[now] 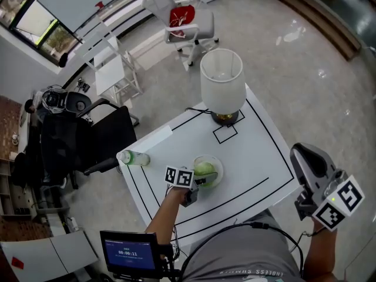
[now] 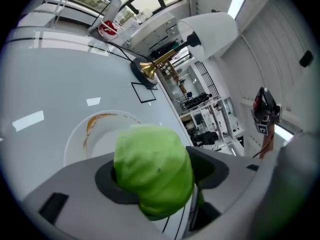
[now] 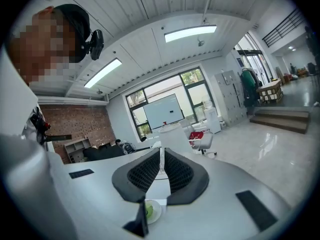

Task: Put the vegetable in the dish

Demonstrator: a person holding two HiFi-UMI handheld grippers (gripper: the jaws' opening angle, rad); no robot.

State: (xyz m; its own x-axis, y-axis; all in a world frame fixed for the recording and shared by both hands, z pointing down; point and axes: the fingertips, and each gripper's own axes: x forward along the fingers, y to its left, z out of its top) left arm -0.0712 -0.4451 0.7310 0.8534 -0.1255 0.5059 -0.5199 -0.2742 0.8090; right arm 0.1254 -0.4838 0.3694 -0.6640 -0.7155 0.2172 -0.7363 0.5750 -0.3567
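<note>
Tabletop [image 1: 252, 157], left gripper [image 1: 204, 177] aslant above dish [image 2: 75, 143]

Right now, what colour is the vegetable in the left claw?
The vegetable is bright light green all over; the left gripper view shows it best.

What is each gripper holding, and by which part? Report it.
The left gripper holds the green leafy vegetable across its middle, a jaw on each side. The right gripper holds nothing, jaws together.
</note>
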